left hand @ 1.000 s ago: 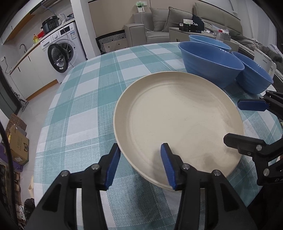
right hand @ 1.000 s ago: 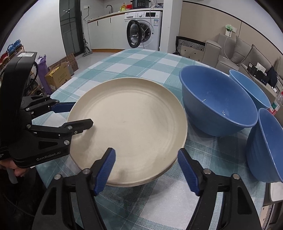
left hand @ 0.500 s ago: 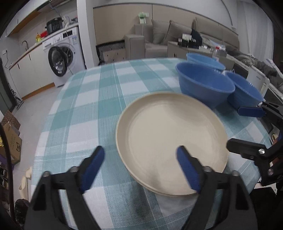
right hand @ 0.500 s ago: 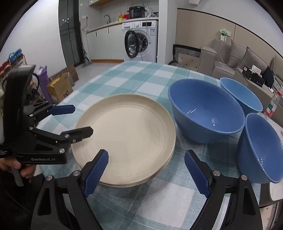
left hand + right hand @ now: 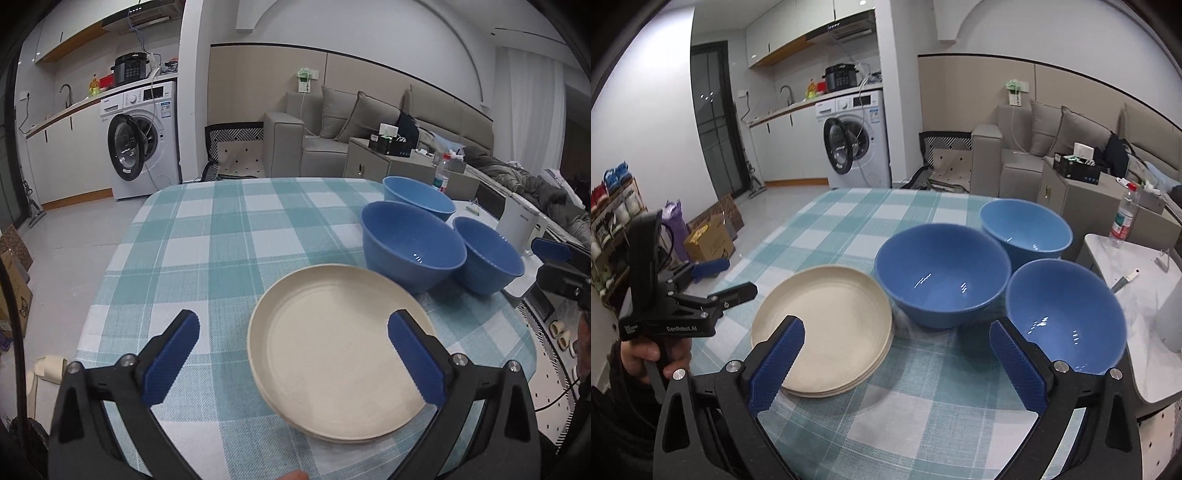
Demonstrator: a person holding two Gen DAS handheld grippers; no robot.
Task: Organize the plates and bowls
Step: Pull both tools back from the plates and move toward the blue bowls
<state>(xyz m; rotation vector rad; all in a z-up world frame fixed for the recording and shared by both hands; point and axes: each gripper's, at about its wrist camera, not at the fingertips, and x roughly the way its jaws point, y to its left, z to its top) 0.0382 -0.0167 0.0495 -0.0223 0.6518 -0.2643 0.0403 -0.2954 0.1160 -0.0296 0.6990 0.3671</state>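
- Both grippers have backed up and away from the cream plate stack (image 5: 822,328); a second ago both sets of pads sat right at its near rim, now neither touches it
- Left gripper (image 5: 293,360): jaws opening, spread wide, nothing pinched; the plates only show through the gap, lying on the cloth below
- Right gripper (image 5: 897,363): jaws opening too, wide apart, only bare checked tablecloth (image 5: 849,236) between the pads
- My read: plates are stacked and released, that half looks done; three blue bowls still sit separately, so nesting them is likely next
- Plate stack sits at the near table edge, just beside the middle bowl (image 5: 942,275)
- Right wrist view shows the stack's layered rims, looks like about three plates; the left view shows mostly the top plate's face
- Right view also shows my hand (image 5: 646,354) on the left gripper's handle, plus all three bowl interiors, empty: far bowl (image 5: 1027,229), near bowl (image 5: 1067,314)
- Left view shows only the tip of the right gripper at the frame's right edge, past the bowls
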